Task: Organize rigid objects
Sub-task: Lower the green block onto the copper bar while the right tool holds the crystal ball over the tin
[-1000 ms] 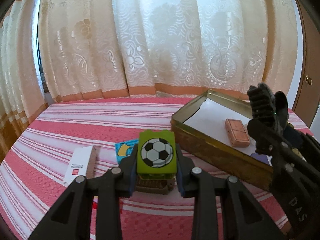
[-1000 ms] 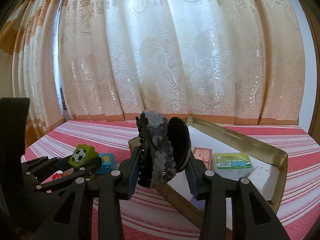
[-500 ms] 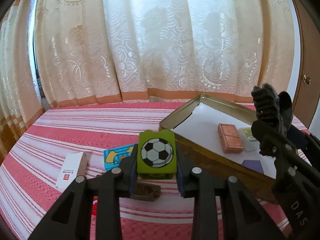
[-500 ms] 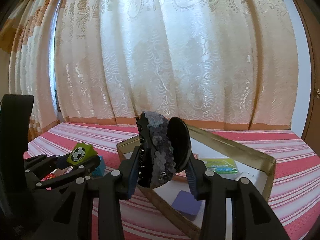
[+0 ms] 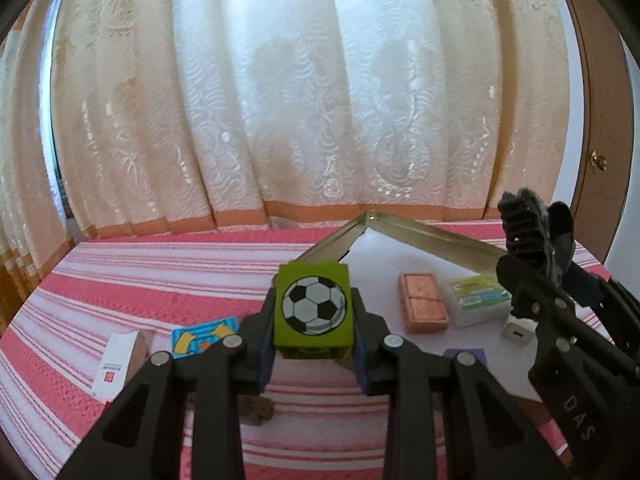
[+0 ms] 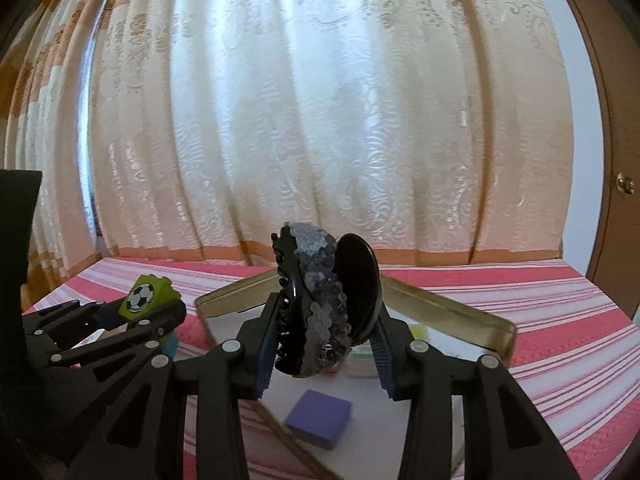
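Left claw (image 5: 313,336) clamps green soccer block (image 5: 313,317) — right claw (image 6: 325,344) grips sequined hair clip (image 6: 320,300) above tin tray (image 6: 448,312).

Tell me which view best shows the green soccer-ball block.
The left wrist view: the green soccer-ball block sits centred and face-on, clamped by the left gripper. The right wrist view shows it only small, tilted, at the left edge.

Tin (image 5: 432,236) right of card (image 5: 202,336) (eraser (image 5: 422,302) inside tin).
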Demonstrator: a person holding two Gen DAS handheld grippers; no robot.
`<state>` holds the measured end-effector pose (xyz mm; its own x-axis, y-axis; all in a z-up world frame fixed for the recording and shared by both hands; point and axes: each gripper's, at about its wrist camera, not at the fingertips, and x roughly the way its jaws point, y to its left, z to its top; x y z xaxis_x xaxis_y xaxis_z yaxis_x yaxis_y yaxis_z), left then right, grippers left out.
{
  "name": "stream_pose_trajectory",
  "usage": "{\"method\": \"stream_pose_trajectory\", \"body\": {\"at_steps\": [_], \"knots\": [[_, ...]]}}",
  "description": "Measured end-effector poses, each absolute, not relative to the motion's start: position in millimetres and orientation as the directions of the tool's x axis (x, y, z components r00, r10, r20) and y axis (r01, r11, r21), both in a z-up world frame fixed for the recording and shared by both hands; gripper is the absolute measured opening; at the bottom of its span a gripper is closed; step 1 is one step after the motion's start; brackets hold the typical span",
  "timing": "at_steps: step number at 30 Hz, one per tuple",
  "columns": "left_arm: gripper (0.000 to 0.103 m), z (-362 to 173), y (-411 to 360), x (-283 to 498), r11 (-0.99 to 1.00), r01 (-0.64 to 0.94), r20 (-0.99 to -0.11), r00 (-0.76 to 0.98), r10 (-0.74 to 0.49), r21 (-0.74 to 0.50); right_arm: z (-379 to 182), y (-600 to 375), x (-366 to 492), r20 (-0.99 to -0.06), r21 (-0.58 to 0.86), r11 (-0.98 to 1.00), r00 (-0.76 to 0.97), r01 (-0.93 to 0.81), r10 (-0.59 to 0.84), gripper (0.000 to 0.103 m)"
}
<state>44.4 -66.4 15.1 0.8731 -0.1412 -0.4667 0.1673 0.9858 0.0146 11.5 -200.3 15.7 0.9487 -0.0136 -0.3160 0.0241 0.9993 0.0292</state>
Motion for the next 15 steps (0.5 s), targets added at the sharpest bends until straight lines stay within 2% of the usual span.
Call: {"method": "stream_pose_trajectory", "body": {"at_steps": [15], "knots": [[0.030, 20, -113, 56, 0.976, 0.218, -0.449, 0.874, -0.186, 0.022, 18, -263, 19, -0.312, 0.031, 0.988, 0.941, 0.149, -0.132, 0.044]]}}
